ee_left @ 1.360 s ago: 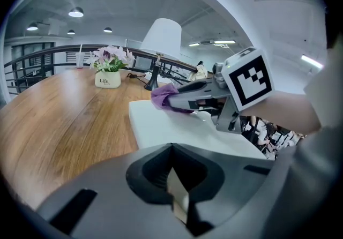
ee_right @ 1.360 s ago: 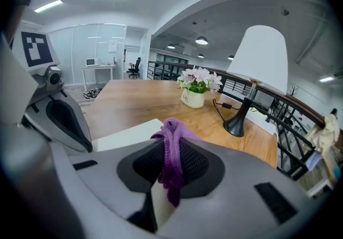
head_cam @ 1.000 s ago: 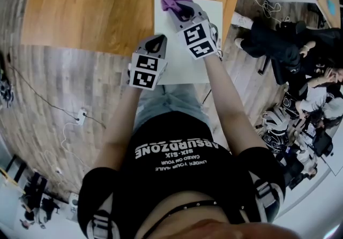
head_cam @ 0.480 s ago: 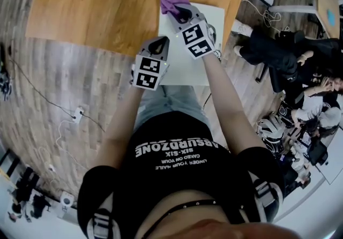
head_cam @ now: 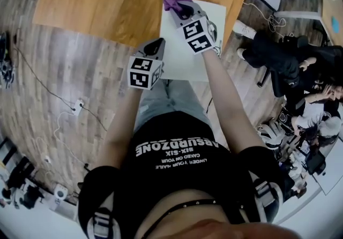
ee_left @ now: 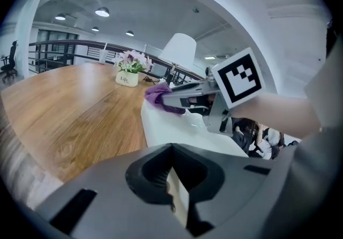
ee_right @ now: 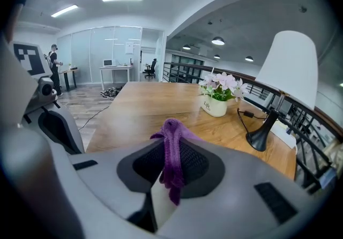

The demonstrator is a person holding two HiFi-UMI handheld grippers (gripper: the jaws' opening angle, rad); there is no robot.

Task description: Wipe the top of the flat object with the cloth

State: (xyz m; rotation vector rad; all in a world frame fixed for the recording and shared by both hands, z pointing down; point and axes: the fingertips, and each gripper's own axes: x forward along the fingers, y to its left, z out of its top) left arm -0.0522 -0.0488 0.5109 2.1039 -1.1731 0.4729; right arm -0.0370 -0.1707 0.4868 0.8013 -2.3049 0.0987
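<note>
A white flat board (head_cam: pixel 185 58) lies at the wooden table's near edge; it also shows in the left gripper view (ee_left: pixel 163 125). My right gripper (head_cam: pixel 179 10) is shut on a purple cloth (head_cam: pixel 173 1) and holds it down on the board's far left corner. In the right gripper view the cloth (ee_right: pixel 172 157) hangs pinched between the jaws. My left gripper (head_cam: pixel 156 45) is shut with nothing in it, at the board's left edge, nearer to me. From the left gripper view, the right gripper (ee_left: pixel 177 96) and cloth (ee_left: pixel 158 93) lie ahead.
The wooden table (head_cam: pixel 112 2) stretches away to the left. A potted plant (ee_right: pixel 220 96) and a black-footed lamp with a white shade (ee_right: pixel 286 72) stand further along it. Cables and a power strip (head_cam: pixel 78 110) lie on the floor; people sit at right (head_cam: pixel 300 66).
Both grippers stay almost where they were on the board. The head view has shifted slightly, and the left gripper sits a little further left.
</note>
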